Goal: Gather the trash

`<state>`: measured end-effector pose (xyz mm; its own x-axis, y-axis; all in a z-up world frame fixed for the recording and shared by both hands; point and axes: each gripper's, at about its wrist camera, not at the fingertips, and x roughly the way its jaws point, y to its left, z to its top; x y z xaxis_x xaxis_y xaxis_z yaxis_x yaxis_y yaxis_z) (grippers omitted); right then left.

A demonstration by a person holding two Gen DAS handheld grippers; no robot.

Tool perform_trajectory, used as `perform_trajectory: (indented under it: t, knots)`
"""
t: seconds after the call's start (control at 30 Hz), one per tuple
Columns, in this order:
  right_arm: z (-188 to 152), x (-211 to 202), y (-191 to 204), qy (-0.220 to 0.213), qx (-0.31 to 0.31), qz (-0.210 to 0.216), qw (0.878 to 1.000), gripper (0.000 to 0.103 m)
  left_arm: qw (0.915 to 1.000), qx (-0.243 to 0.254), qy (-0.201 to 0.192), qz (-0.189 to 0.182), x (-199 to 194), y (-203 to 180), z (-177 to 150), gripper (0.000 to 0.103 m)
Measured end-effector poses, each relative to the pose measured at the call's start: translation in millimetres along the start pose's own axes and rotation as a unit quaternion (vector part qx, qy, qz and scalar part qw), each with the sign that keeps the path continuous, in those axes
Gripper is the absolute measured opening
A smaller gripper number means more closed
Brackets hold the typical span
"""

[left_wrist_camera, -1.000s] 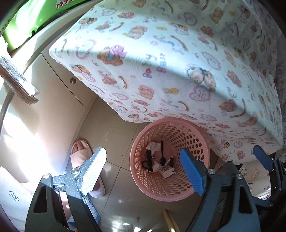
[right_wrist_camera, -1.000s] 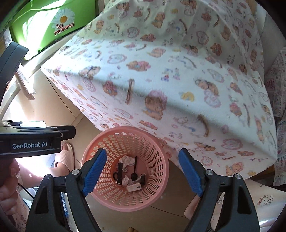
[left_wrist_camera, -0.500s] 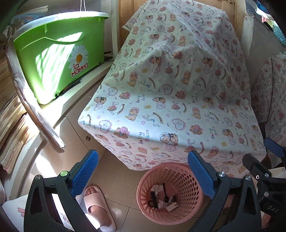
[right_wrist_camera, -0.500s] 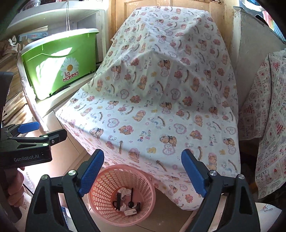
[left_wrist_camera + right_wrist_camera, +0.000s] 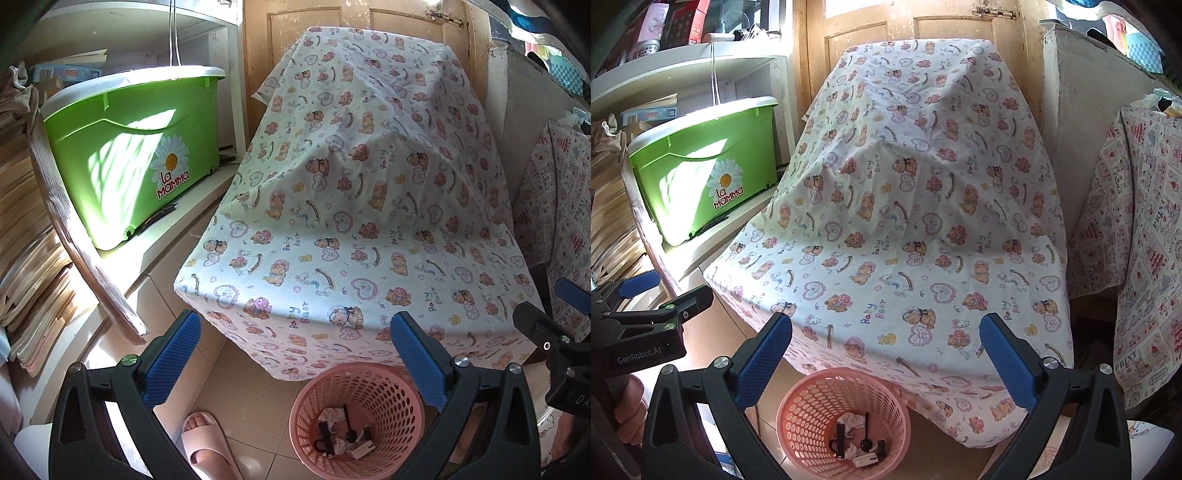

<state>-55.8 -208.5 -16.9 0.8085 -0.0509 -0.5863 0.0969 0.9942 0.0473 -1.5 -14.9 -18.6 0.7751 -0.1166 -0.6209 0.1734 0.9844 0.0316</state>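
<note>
The collecting appears to be largely done. Several pieces of trash [image 5: 857, 439] are seen at the bottom of the pink perforated waste basket [image 5: 812, 410]: a crumpled white tissue [image 5: 851, 419], a small black spoon [image 5: 865, 441], a black clip-like piece and a small white box (the smaller bits cannot be told apart). The same contents are shown in the left wrist view, inside the basket [image 5: 388, 398]. No further trash can be made out on the cloth-covered table [image 5: 905, 221] that overhangs the basket's far rim, nor on the bare tiles around the basket; what may be left elsewhere is not shown, so the remaining work is judged small or nil.

Nothing is held by either tool. The jaws of the left gripper [image 5: 295, 358] have just been opening and are now spread to their widest, with only air between the blue pads. The jaws of the right gripper [image 5: 884, 354] have likewise just been opening and stand equally wide and empty.

Both grippers are held above the basket and angled downward toward it and the table's front edge. A pink slipper [image 5: 207, 439] is seen on the tiles just left of the basket, and the green tub [image 5: 122, 158] sits on a shelf well beyond it, to the left.
</note>
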Motion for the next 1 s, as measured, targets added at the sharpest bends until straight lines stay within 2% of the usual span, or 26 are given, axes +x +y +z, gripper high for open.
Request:
perform_trajectory:
  t: [0.17,1.0]
  knots:
    - [0.0,0.1,1.8,0.003,0.000,-0.002,1.000,0.103,0.9999,-0.004,0.004,-0.009,1.1,2.2,-0.2,0.101]
    - [-2.3,3.2,1.6,0.009,-0.003,0.000,1.000,0.103,0.9999,0.011,0.001,-0.005,-0.7,-4.5,-1.2,0.101]
